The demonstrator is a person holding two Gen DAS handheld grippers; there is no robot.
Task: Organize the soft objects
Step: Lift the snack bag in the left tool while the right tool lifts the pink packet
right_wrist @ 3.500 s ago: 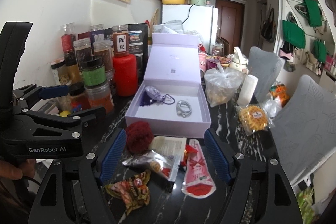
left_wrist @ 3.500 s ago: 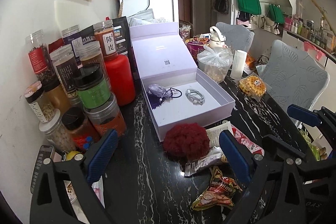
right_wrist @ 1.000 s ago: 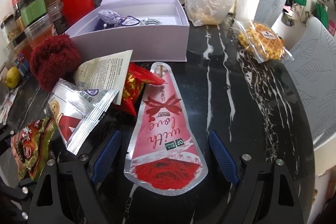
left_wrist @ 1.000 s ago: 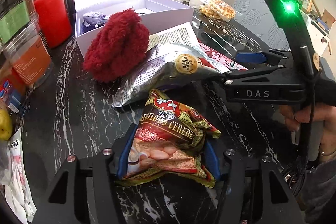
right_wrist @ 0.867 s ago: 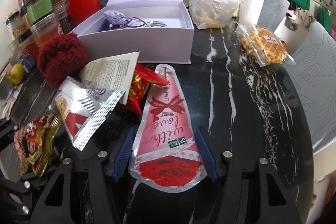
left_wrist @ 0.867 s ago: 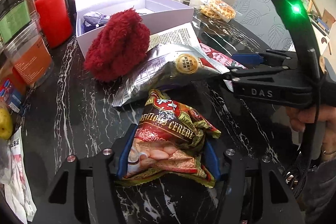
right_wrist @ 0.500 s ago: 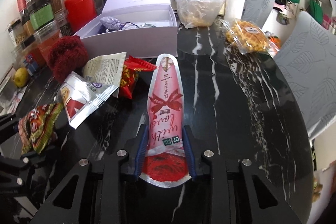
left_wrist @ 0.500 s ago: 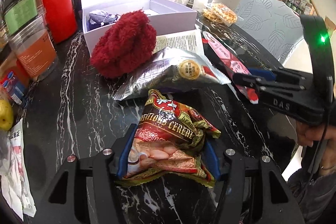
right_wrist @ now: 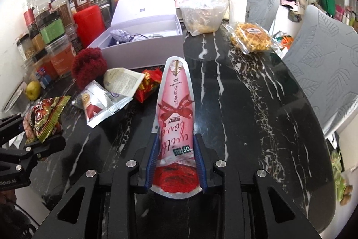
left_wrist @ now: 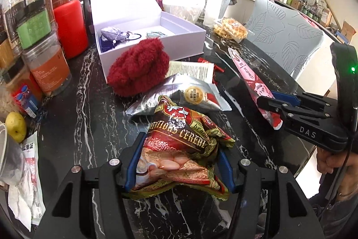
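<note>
**Right wrist view: both grippers hold snack packets above a cluttered black marble table**

Right wrist camera looks down along two blue-padded fingers. The right gripper (right_wrist: 175,160) has just closed its jaws, and they are now narrow and pressed on the wide lower end of a long pink pouch (right_wrist: 175,113). The pouch's pointed top sticks forward over the table (right_wrist: 257,104), aimed toward an open lilac box (right_wrist: 143,48).

Seen from the left wrist camera, the left gripper (left_wrist: 179,162) is partly closed on a crumpled red and gold cereal bag (left_wrist: 179,140), squeezing its lower half. Both packets appear lifted clear of the marble.

Still lying loose on the table are a silver sachet (left_wrist: 179,95), a white printed packet (left_wrist: 190,68) and a fuzzy dark red pouch (left_wrist: 138,66), which sits just in front of the box. Inside the box lie a small grey drawstring bag (left_wrist: 111,34) and some bands.

Likely risks from here: the pink pouch is glossy and gripped at one end only, so it could droop or slide out if swung quickly. The cereal bag's loose folds could slip free. The two grippers are near each other, and heading for the box together could make them collide or knock the tall jars (left_wrist: 42,37) beside it.
</note>
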